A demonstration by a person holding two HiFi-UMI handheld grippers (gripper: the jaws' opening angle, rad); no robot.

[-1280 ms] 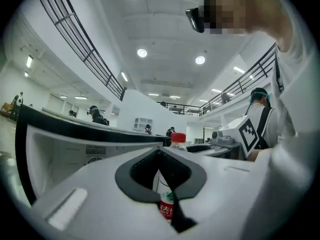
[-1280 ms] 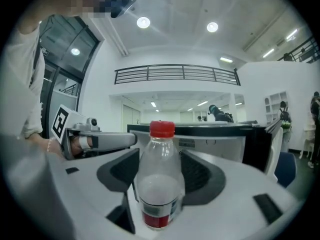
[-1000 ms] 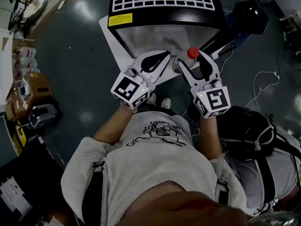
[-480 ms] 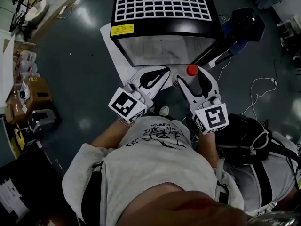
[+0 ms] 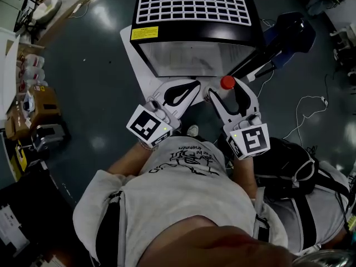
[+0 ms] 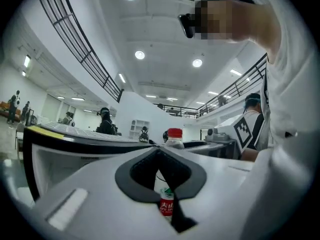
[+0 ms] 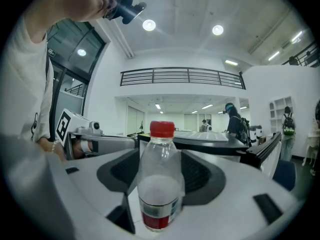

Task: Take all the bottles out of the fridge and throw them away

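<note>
My right gripper (image 5: 226,89) clamps the red-capped bottle (image 7: 159,184); my left gripper (image 5: 196,84) is closed, empty. I'd carry it upright, grip firm.

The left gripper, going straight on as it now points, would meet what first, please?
Probably the clear plastic bottle with a red cap held in the right gripper: it stands ahead of the left gripper, though depth is unclear.

bottle (image 5: 227,83) in right gripper (image 5: 225,88), fridge (image 5: 192,7) ahead
</note>
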